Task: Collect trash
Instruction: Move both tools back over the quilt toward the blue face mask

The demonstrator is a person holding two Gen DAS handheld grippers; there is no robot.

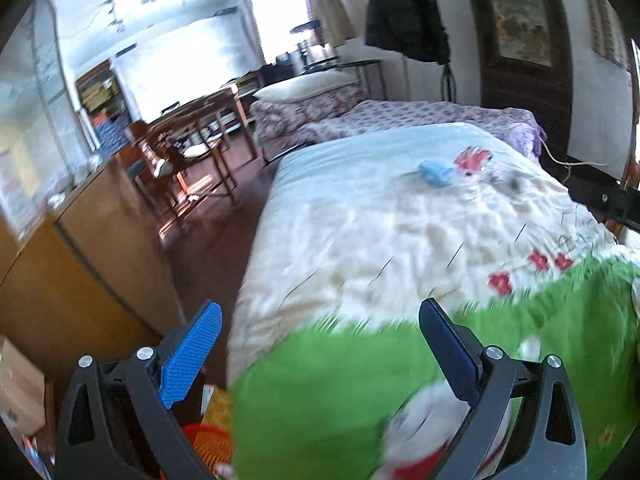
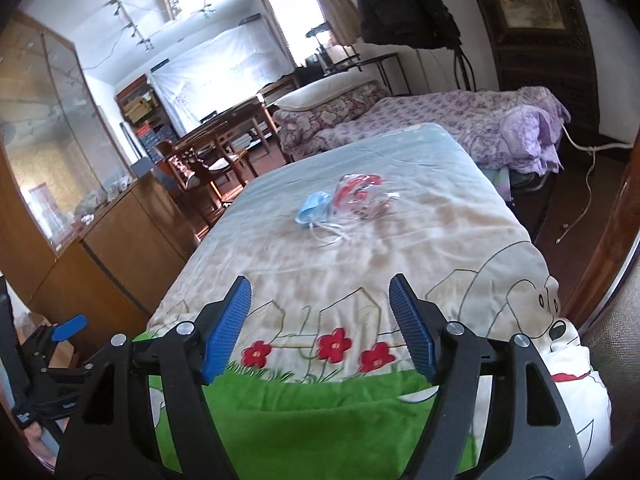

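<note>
A blue face mask [image 2: 313, 209] with white straps lies on the bed [image 2: 400, 248], touching a crumpled clear wrapper with red print [image 2: 362, 196]. Both also show in the left wrist view: mask [image 1: 437, 173], wrapper [image 1: 474, 161]. My right gripper [image 2: 320, 320] is open and empty above the bed's near end, well short of the trash. My left gripper [image 1: 320, 344] is open and empty at the bed's near left corner, farther from the trash. An orange basket [image 1: 210, 446] shows low between the left gripper's fingers.
A wooden cabinet [image 2: 116, 240] stands left of the bed across a strip of floor. A second bed with purple bedding [image 2: 460, 120] lies beyond. Table and chairs [image 2: 216, 148] stand at the back left. A cardboard box [image 1: 18, 392] sits low left.
</note>
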